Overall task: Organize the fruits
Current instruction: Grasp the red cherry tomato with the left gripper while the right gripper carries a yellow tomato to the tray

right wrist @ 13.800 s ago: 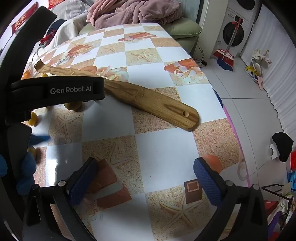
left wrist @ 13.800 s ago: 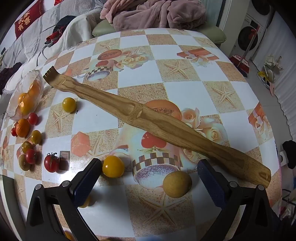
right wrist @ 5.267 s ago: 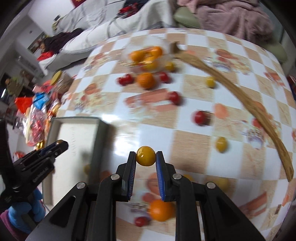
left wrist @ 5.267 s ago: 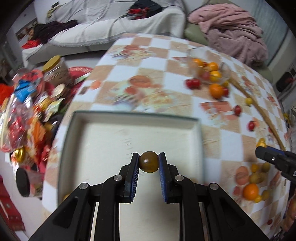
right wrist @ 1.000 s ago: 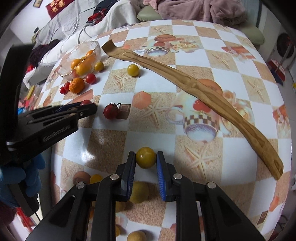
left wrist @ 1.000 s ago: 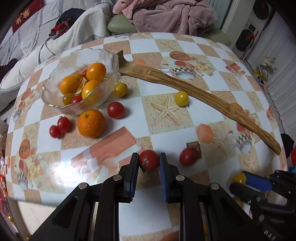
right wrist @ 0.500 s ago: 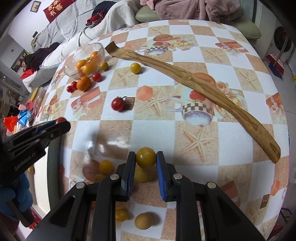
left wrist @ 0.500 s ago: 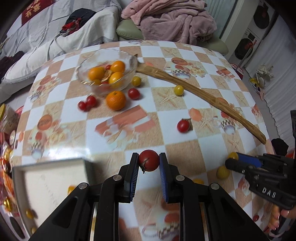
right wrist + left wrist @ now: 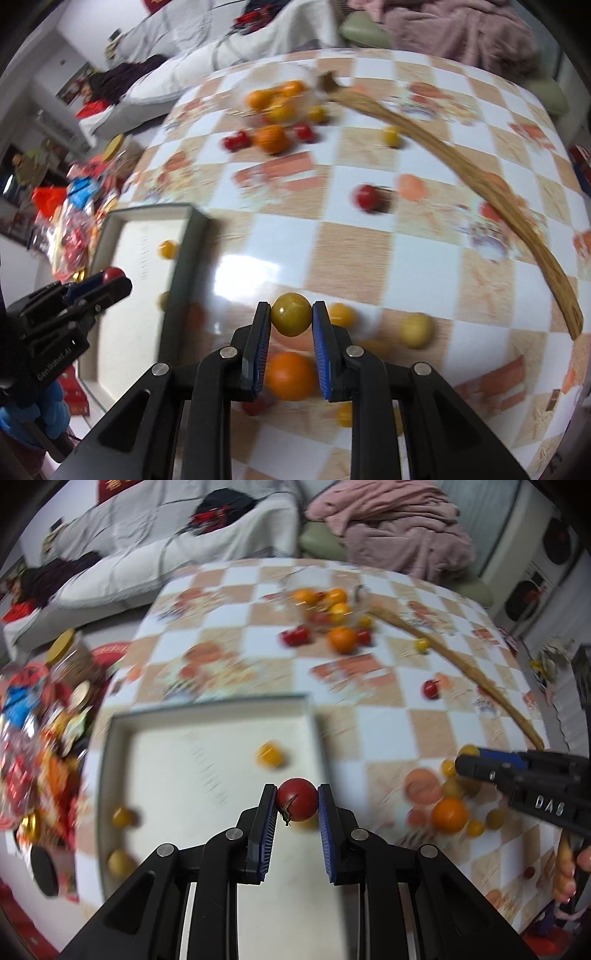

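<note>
On the left, my left hand-held gripper (image 9: 296, 805) was closed on a red tomato (image 9: 297, 799), pads tight on both its sides. Half a second before, this gripper hung over bare worktop (image 9: 373, 716) and the tray (image 9: 110, 746) showed only at the lower left corner of its view. Now the tray filled the middle, and the tomato hung above the tray floor near its right wall. A few yellow fruits (image 9: 271, 755) already lay inside. I judged that this tomato was almost ready to be released there.

Further to the right, my right hand-held gripper (image 9: 291, 321) was gripping a yellow-green fruit (image 9: 291, 314). It hung over the worktop, beside the tray and not above it. In its view the tray had come closer than before, so this gripper followed the left one, but it had more way to go.

Beyond, an orange (image 9: 272, 139), more tomatoes, the bowl (image 9: 258, 110) and the wooden stick (image 9: 480, 177) remained on the worktop, all blurred. Much fruit was left to sort.
</note>
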`<state>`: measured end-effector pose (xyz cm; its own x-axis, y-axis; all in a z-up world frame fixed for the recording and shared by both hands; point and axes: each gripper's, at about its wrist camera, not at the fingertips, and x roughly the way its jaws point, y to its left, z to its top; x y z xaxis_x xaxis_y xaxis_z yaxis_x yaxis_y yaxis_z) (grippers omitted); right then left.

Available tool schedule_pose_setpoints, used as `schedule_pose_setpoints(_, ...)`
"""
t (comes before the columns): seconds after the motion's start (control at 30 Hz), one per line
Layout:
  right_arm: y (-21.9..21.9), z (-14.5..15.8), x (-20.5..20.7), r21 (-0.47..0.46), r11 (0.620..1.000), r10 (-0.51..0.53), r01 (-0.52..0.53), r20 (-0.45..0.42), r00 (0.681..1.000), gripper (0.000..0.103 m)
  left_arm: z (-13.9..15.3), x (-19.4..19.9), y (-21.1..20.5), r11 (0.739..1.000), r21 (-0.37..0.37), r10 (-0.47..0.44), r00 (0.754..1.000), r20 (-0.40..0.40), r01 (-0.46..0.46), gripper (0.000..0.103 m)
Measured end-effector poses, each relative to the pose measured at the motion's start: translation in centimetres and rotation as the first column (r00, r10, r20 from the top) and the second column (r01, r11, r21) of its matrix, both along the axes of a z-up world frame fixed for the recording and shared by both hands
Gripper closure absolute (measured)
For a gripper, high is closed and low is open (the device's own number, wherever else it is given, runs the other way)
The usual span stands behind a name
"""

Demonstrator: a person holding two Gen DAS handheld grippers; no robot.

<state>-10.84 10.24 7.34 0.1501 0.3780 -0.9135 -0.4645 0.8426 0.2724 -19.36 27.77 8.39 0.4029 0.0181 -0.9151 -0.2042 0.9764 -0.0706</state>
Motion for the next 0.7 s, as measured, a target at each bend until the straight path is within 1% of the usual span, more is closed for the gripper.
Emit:
schedule_pose_setpoints(0.17, 4.7, 0.5, -1.9, 0.02, 0.995, 0.103, -0.103, -0.007, 0.995, 0.078, -0.9, -4.1, 3.0, 0.996, 0.009, 0.092, 0.995, -0.043, -0.092, 0.079)
schedule_pose_setpoints(0.27, 7.5, 0.6, -3.1, 0.031, 0.986, 0.167, -0.167, -0.016, 0.986, 0.078, -1.7, -6.3, 4.0, 0.991, 0.031, 0.132, 0.989, -0.072, -0.13, 0.08)
schedule_pose_setpoints(0.37, 10.1, 0.3, -4.4, 0.03, 0.973, 0.229, -0.228, -0.026, 0.973, 0.078, -2.6, -8.2, 4.8, 0.986, 0.037, 0.166, 0.981, -0.097, -0.163, 0.08)
schedule_pose_setpoints(0.57, 14.7, -1.2, -6.3, -0.003, 0.941, 0.337, -0.338, -0.047, 0.94, 0.078, -4.4, -10.5, 6.2, 0.972, 0.039, 0.235, 0.962, -0.139, -0.232, 0.079)
schedule_pose_setpoints(0.7, 16.4, -2.8, -7.2, -0.042, 0.924, 0.376, -0.38, -0.078, 0.923, 0.078, -5.4, -11.1, 6.4, 0.969, 0.036, 0.248, 0.956, -0.158, -0.246, 0.079)
